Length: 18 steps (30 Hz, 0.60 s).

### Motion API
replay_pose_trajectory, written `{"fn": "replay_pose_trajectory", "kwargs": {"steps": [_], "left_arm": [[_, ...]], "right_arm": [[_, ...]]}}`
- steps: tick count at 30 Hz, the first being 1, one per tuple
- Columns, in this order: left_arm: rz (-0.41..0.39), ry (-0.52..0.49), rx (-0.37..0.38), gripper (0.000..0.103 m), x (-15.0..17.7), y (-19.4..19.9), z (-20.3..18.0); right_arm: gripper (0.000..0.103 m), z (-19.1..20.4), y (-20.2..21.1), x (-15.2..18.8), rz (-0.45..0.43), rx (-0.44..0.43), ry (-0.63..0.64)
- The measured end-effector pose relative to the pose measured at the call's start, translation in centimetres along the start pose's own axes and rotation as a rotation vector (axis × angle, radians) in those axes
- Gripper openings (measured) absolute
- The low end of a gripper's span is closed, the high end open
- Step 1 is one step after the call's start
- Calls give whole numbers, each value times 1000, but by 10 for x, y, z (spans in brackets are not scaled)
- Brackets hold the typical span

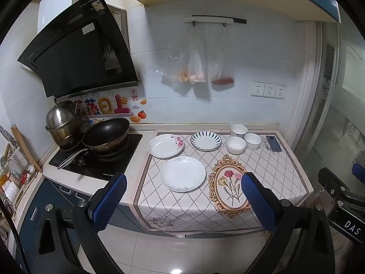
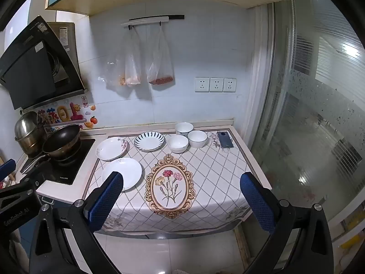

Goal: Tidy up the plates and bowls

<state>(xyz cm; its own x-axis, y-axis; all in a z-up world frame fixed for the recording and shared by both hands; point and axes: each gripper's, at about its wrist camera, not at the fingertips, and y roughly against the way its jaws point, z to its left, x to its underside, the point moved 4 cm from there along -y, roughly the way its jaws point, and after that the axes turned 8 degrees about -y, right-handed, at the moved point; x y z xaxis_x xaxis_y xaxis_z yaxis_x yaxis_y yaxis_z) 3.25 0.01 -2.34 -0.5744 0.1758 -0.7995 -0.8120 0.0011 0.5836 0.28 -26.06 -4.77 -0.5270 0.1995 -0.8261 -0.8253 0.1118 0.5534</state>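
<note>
Three white plates [image 1: 182,173], three white bowls [image 1: 236,145], unstacked.

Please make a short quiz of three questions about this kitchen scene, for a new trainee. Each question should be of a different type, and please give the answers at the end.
1. True or false: the three plates are stacked in one pile.
2. Multiple choice: what lies right of the bowls? A) a spoon B) a phone C) a cup
3. Fill in: both grippers are ____ and hold nothing.

Key
1. False. The plain plate, floral plate and striped plate lie apart on the cloth.
2. B. The phone lies near the cloth's far right corner.
3. Open. Left gripper and right gripper stand before the counter, jaws wide.
</note>
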Motion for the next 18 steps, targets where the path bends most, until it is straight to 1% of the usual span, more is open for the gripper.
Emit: {"fn": "replay_pose_trajectory", "kwargs": {"steps": [14,18], "left_arm": [[-8,-5,-4,103,0,-1,1],[-8,-7,-3,103,-3,-1,-3]], "right_arm": [[103,6,5,-2,-8,-9,-9],[103,3,3,1,-3,-12,-10]]}}
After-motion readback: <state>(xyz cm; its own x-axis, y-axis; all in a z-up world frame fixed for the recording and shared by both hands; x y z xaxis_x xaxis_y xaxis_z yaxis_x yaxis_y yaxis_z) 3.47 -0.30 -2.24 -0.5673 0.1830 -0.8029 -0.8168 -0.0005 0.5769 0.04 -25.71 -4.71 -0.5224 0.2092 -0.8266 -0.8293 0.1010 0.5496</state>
